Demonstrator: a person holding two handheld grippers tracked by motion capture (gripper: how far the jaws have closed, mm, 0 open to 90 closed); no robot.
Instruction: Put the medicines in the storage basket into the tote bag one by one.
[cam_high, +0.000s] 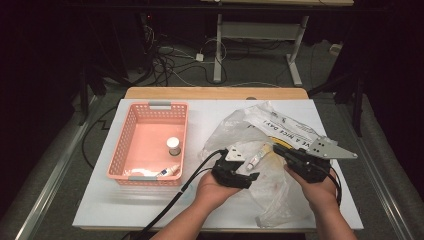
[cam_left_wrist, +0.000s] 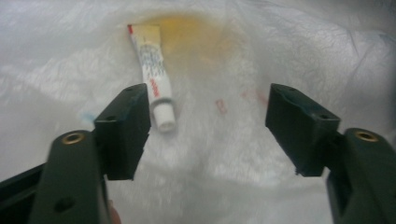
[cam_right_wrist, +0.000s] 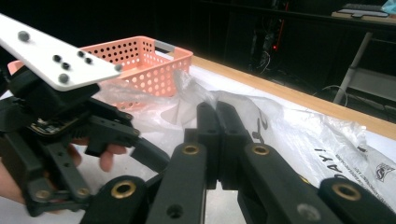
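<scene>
A clear plastic bag (cam_high: 280, 122) with black print lies crumpled on the white table. A small white and yellow tube (cam_high: 255, 159) rests inside it. My left gripper (cam_high: 250, 167) hovers over the bag, open, and the tube (cam_left_wrist: 152, 74) lies just beyond its left jaw, outside the gap (cam_left_wrist: 208, 100). The pads touch nothing. My right gripper (cam_high: 278, 148) has its jaws pressed together (cam_right_wrist: 217, 109) at the bag's edge, and the film (cam_right_wrist: 299, 135) rises around their tips as if pinched.
A pink perforated basket (cam_high: 127, 130) stands at the left of the table, holding a white capped bottle (cam_high: 173, 146) and another small tube (cam_high: 169, 171). A wooden edge (cam_high: 215, 93) runs along the table's far side, with desk legs and cables on the floor beyond.
</scene>
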